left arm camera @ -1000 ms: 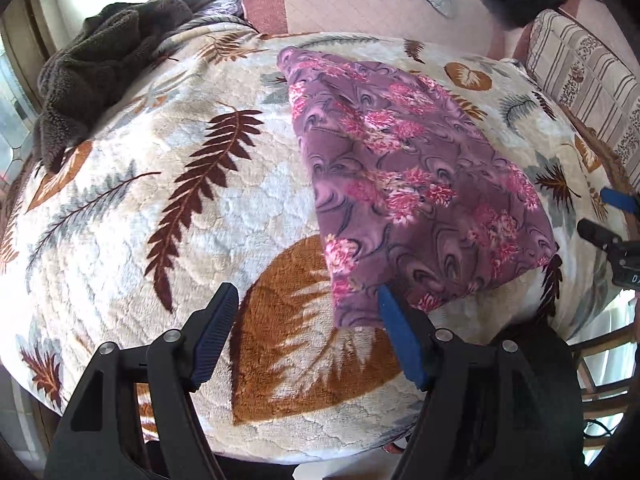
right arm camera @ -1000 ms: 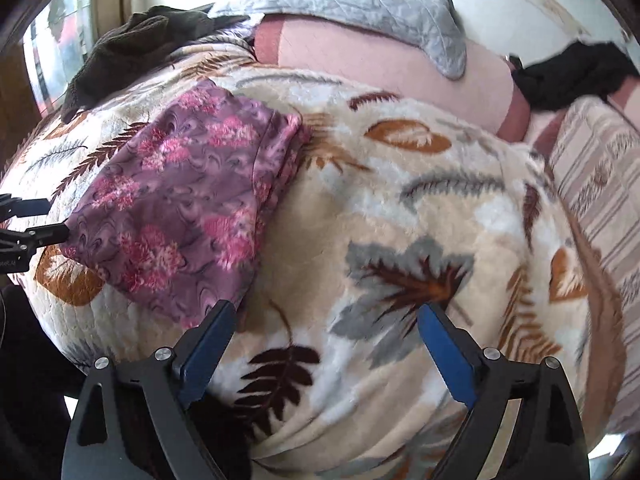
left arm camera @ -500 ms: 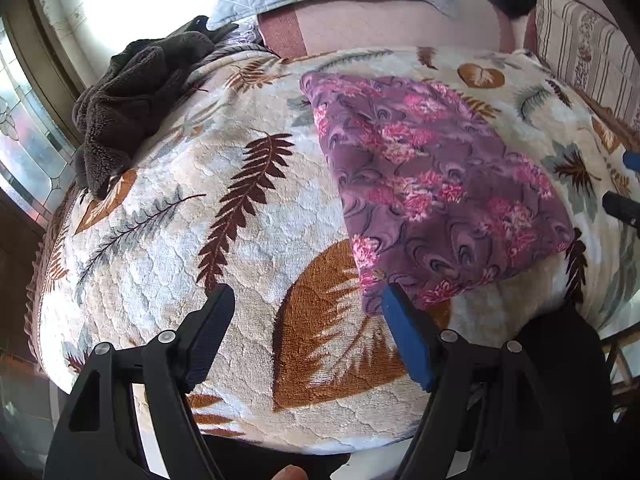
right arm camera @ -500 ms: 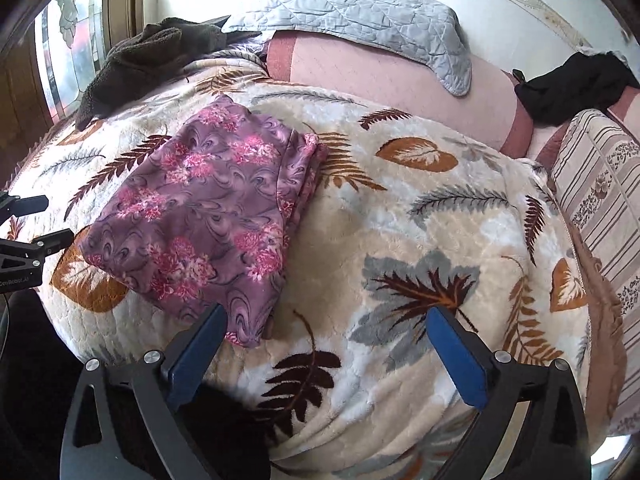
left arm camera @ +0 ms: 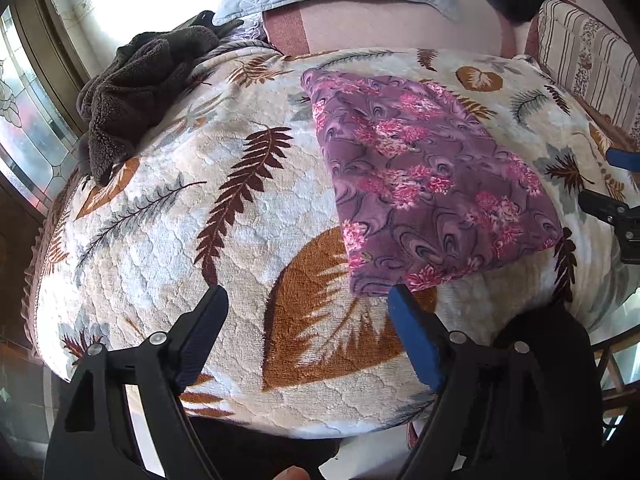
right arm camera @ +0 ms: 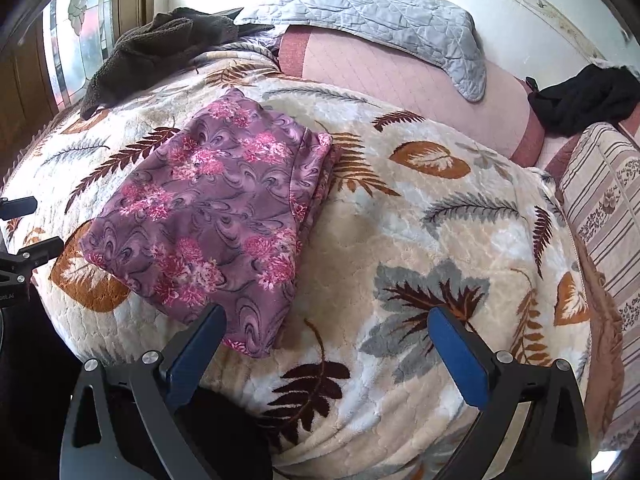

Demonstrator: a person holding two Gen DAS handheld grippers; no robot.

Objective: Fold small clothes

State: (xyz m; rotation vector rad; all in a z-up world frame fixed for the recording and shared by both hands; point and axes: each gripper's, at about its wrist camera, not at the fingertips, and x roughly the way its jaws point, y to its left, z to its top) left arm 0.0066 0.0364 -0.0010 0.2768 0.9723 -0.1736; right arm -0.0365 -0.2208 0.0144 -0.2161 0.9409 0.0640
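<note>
The purple floral garment (left arm camera: 432,184) lies folded flat on the leaf-patterned blanket (left arm camera: 160,240), apparently finished. The left claw (left arm camera: 306,304), jaws opening and empty, and the right claw (right arm camera: 326,330), spread wide and empty, flank its near edge.

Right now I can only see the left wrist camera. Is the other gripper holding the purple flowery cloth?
Observer: No. The right gripper is wide open, and only the leaf blanket shows between its fingers.
Operator: Is the cloth close to it?
Observer: Yes. The nearest corner of the purple cloth lies just beside the finger on the picture's left, outside the gap.
Operator: Does it look folded?
Observer: Yes. The right wrist view shows several layers stacked along the cloth's right-hand edge.
</note>
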